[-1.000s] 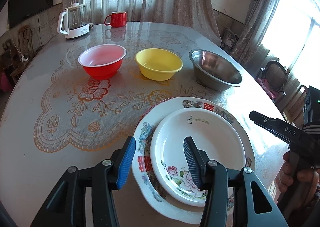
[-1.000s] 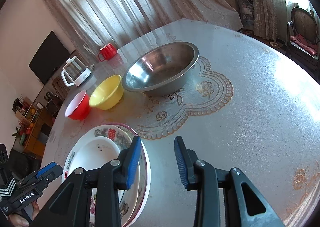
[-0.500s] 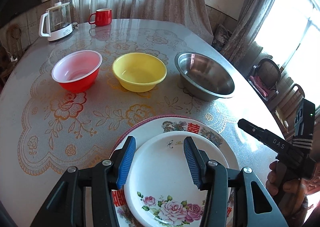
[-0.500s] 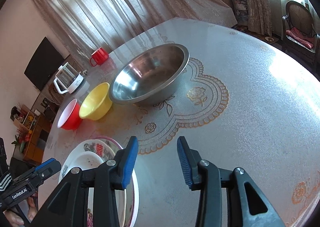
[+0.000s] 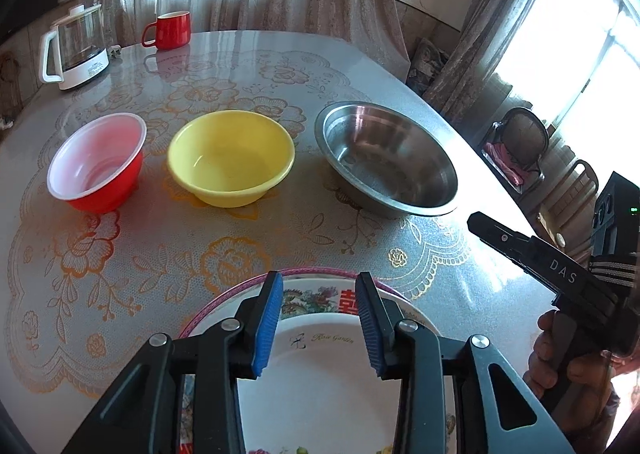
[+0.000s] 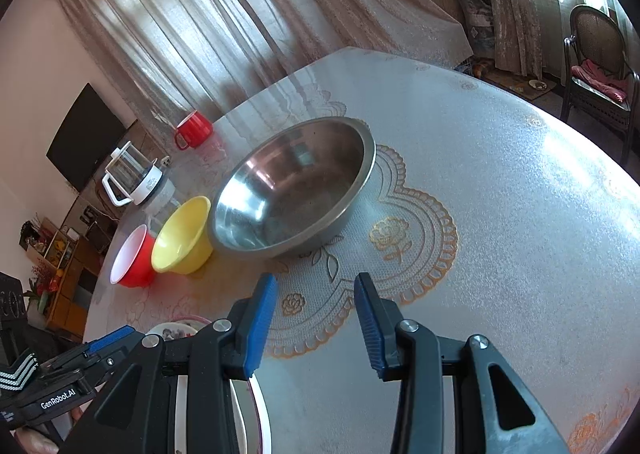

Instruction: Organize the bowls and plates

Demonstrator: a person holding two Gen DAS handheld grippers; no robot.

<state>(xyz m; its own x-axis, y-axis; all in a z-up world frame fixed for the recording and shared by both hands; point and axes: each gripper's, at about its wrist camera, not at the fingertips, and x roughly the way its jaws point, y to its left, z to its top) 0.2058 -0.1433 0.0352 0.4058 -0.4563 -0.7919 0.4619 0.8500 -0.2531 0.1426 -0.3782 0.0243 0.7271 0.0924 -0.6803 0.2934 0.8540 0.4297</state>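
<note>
A small white plate (image 5: 320, 382) lies on a larger patterned plate (image 5: 316, 294) at the table's near edge. Beyond stand three bowls in a row: red (image 5: 96, 161), yellow (image 5: 232, 155) and steel (image 5: 386, 157). My left gripper (image 5: 318, 328) is open and empty above the far rim of the plates. My right gripper (image 6: 316, 328) is open and empty over the tablecloth, right of the plates (image 6: 176, 332), with the steel bowl (image 6: 292, 189), yellow bowl (image 6: 182, 234) and red bowl (image 6: 132, 258) ahead. The right gripper's body also shows in the left wrist view (image 5: 536, 254).
A glass kettle (image 5: 76, 47) and a red mug (image 5: 170, 29) stand at the table's far side. The round table (image 6: 500, 213) has a lace-pattern cloth. Chairs (image 6: 596, 65) stand off to the right. Curtains hang behind.
Both grippers have moved forward toward the bowls. The plates have slid lower in both views. Both grippers stay open.
</note>
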